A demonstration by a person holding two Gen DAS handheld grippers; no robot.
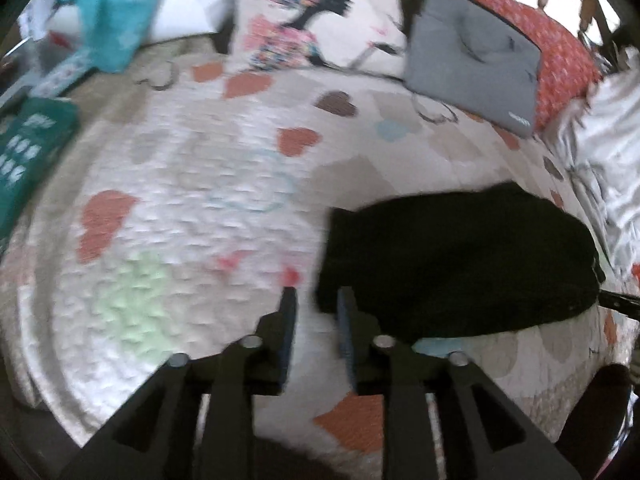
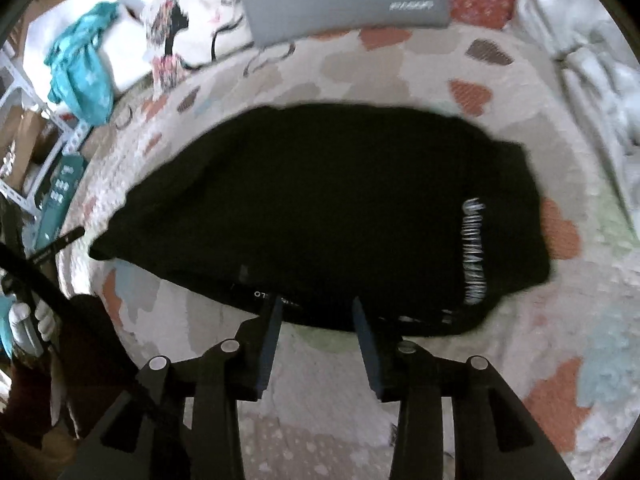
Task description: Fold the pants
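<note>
- Black soft-knit pants (image 2: 320, 216), already folded into a compact bundle on the heart-patterned quilt (image 1: 180, 200); light, floppy, likely to sag.
- Left gripper (image 1: 316, 300) and right gripper (image 2: 316, 308): jaws spread, empty; best hold is the near edge.

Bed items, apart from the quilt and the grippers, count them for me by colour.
Black: 1, the folded pants
Grey: 1, the cushion
Teal: 2, the cloth and the box
Red: 1, the patterned pillow
White printed: 1, the silhouette pillow
Total: 6
</note>
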